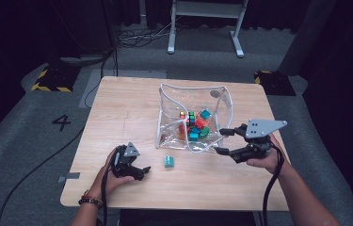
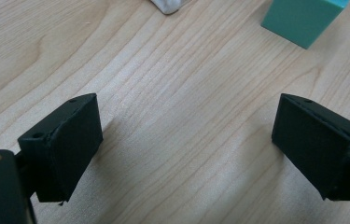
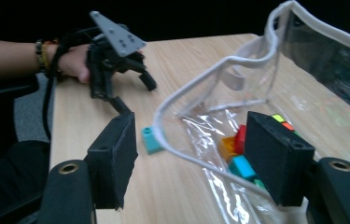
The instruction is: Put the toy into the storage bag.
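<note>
Both grippers [image 1: 135,170] [image 1: 224,141] were black with grey triangular, hole-dotted plates and black cables; beaded bracelets [image 1: 91,199] ringed the left wrist.

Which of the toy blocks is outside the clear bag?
The teal block, alone on the bare wooden table just in front of the clear bag, near the left gripper. All the other coloured blocks lie inside the bag.

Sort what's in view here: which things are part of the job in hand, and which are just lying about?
Part of the job:
- clear bag, open on the table
- coloured blocks inside it
- teal block loose on the table, ahead of the left gripper
- right gripper, jaws open at the bag's rim

Lying about:
- white stand and cables on the floor behind
</note>
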Motion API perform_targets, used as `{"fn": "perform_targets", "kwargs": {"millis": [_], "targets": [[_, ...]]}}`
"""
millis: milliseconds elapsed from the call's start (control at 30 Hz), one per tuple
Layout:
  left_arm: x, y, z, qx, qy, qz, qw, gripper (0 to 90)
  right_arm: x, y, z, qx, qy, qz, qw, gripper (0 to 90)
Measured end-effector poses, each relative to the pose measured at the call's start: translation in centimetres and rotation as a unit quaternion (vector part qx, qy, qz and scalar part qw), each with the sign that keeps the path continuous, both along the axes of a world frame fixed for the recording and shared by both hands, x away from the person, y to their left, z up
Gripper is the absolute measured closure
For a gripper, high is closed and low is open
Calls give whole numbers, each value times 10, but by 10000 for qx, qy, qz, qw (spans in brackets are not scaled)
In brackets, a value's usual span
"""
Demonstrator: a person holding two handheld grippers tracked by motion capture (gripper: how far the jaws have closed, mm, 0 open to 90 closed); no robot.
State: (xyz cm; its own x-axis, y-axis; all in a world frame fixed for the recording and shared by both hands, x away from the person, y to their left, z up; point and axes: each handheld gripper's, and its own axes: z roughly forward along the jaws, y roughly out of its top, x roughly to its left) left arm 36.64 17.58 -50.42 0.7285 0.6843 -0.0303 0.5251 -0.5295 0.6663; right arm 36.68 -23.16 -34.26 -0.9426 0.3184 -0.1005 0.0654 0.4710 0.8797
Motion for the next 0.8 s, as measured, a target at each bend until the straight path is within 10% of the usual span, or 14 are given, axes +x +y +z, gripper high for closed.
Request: {"fn": "perform_targets", "kwargs": {"millis": [467,800], "targets": [[0,0,0,0,2,-7,10000,88,-27,36,-61,59,147,453,9988,329],[0,0,0,3,1,-12,10000,88,-28,94,-121,-491,540,464,9963,281]]}}
